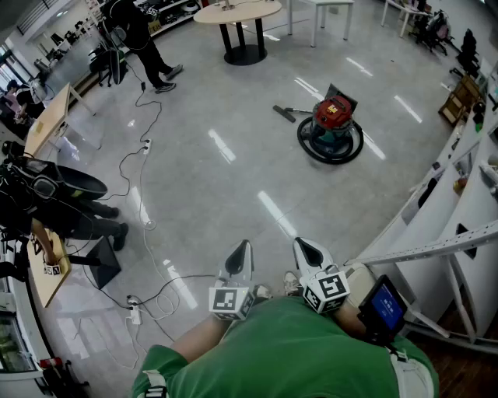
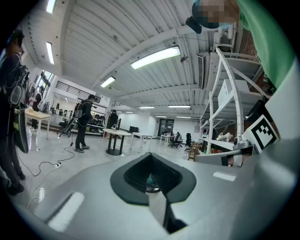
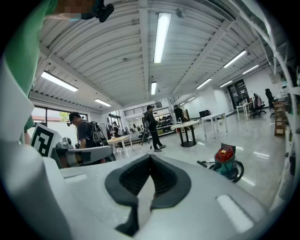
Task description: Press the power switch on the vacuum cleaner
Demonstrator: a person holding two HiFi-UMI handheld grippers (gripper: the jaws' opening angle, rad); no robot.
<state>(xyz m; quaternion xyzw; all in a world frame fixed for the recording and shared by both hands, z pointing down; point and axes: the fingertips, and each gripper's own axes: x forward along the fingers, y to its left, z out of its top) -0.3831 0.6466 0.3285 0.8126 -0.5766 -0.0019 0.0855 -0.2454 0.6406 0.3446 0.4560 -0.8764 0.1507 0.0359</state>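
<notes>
The vacuum cleaner [image 1: 331,127], red on top with a teal drum and a black hose looped round it, stands on the grey floor far ahead and to the right; it also shows in the right gripper view as the vacuum cleaner [image 3: 227,161]. Its floor nozzle [image 1: 284,113] lies to its left. My left gripper [image 1: 240,253] and right gripper [image 1: 305,249] are held side by side close to my chest, several steps short of the vacuum. Both are shut with nothing in them, as seen at the left gripper [image 2: 151,157] and right gripper [image 3: 151,159].
Cables [image 1: 144,167] and a power strip [image 1: 134,313] trail over the floor on the left. A person with a backpack [image 1: 58,202] stands at the left, another person [image 1: 144,39] beyond. A round table [image 1: 237,12] is at the back. White shelving [image 1: 459,194] lines the right.
</notes>
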